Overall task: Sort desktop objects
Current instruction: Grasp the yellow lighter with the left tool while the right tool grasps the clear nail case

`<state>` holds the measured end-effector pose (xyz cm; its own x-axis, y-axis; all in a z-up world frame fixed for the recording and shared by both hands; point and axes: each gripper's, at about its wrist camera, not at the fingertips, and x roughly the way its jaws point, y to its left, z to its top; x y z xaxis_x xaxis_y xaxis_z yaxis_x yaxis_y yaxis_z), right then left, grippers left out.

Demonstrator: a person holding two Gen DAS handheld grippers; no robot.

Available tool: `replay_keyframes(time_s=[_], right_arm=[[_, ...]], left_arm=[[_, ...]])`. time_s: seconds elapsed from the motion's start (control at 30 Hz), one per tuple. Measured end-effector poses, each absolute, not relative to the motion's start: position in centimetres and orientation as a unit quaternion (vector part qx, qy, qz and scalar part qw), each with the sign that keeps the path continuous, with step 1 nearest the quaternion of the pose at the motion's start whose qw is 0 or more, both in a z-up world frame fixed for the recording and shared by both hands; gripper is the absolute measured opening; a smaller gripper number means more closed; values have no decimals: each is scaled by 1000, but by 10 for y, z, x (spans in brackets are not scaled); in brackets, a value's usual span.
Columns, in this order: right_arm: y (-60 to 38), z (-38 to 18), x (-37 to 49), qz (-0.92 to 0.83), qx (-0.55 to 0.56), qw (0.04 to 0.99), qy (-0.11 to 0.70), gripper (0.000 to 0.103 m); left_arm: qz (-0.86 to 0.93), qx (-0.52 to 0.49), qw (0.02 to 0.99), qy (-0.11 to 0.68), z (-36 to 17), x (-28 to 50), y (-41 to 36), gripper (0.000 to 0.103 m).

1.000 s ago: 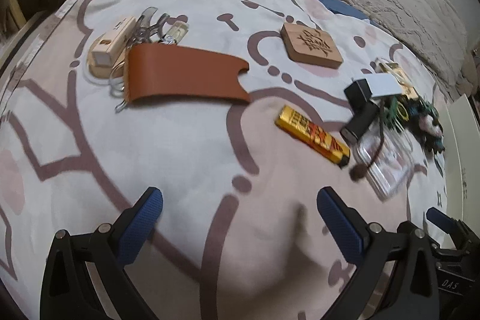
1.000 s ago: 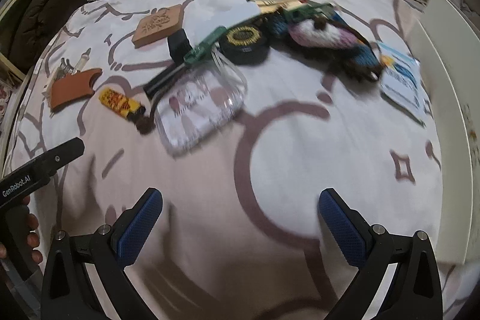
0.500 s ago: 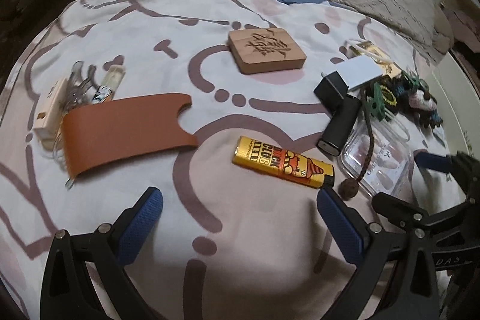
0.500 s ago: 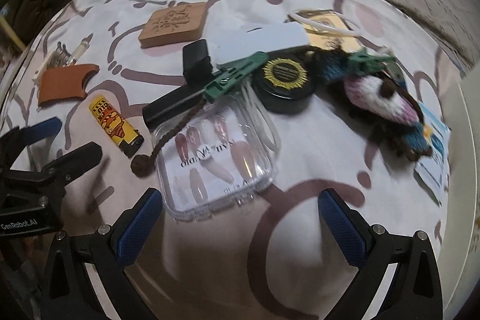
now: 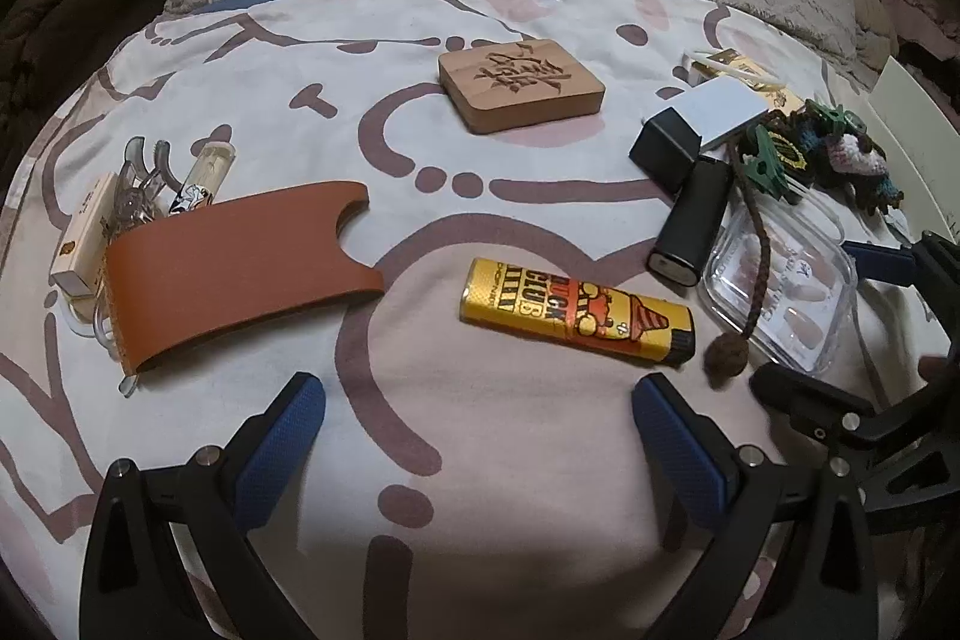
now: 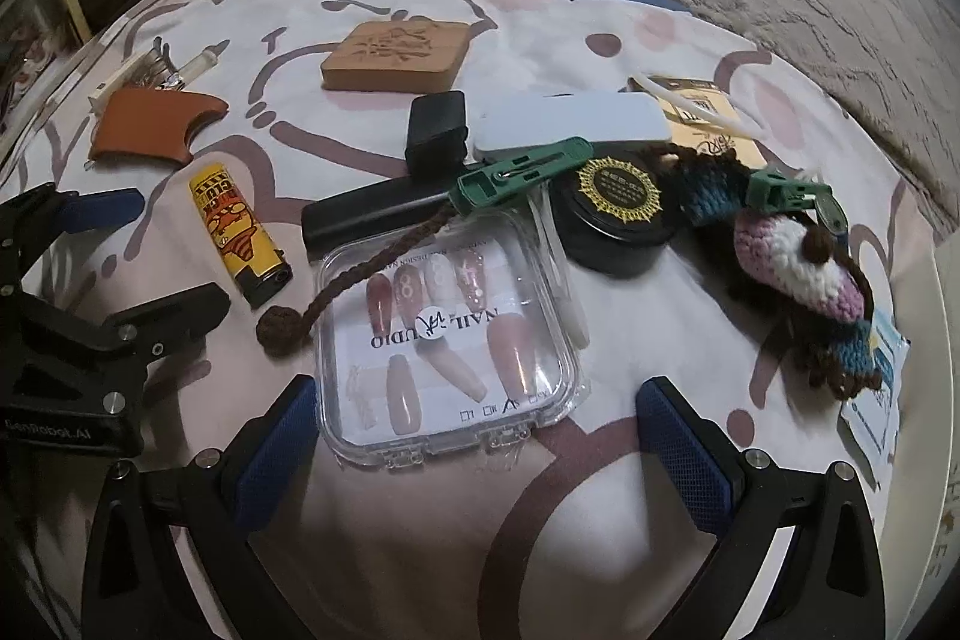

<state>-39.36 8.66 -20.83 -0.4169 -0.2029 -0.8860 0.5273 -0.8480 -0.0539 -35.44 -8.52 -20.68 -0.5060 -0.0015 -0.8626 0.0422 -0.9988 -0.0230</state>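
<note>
- hovering over the patterned bedsheet [image 5: 510,460], the left gripper [image 5: 479,415] is spread wide with nothing held; the yellow printed lighter [image 5: 576,311] lies just ahead.
- gaping wide and empty too, the right gripper [image 6: 477,415] has the clear plastic nail box [image 6: 447,340] just ahead between its fingers.
- farther out: the tan leather sleeve [image 5: 240,262] ahead-left of the left gripper, then the carved wooden block [image 5: 519,85].

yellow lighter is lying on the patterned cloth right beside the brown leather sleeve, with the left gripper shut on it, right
Not quite: the left gripper is open and holds nothing. The left wrist view shows the yellow lighter lying free on the patterned cloth, beside the brown leather sleeve.
</note>
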Motion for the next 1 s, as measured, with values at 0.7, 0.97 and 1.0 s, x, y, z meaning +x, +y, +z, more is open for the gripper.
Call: replay_keyframes(time_s=[0.7, 0.97, 1.0], right_arm=[[78, -208, -370, -849, 415, 265, 190, 76], [97, -210, -352, -856, 443, 229, 135, 76], [98, -210, -349, -857, 443, 225, 134, 76]], left_arm=[[-881, 473, -17, 11, -205, -352, -75, 103], [-885, 463, -55, -12, -202, -361, -60, 102], [-884, 463, -59, -16, -202, -362, -58, 102]])
